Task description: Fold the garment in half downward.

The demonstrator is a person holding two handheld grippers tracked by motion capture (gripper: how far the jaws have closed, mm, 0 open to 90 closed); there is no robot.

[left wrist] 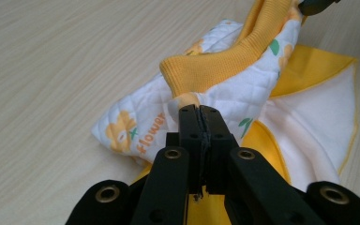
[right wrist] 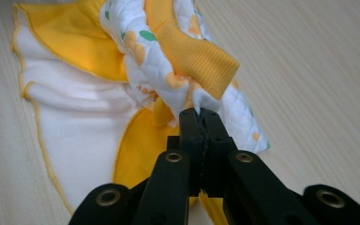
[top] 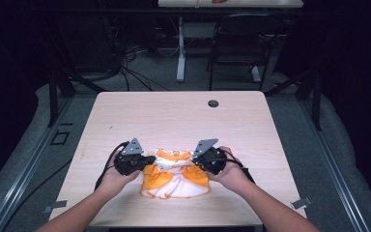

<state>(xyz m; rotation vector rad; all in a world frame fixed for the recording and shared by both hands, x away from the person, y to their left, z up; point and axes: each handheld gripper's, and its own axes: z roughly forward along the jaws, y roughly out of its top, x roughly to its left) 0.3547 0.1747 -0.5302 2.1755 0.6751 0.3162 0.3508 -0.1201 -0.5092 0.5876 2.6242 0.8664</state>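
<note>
— Yellow ribbed cuffs, quilted white cloth with a flower print: it's a small child's dress [top: 174,175], lying on the near half of the bench [top: 183,113], skirt towards me.

— What have your tools got?

— My left tool [left wrist: 199,111] is pinched tight on the quilted sleeve just below its cuff [left wrist: 211,68]; my right tool [right wrist: 200,114] is clamped the same way on the other sleeve. Both sleeves are lifted clear of the skirt.

— So which step?

— Folding, I'd judge: sleeves gathered, top half raised. Next I'd need to carry both sleeves level and together, lay them flat, and let go only once the cloth rests.
</note>
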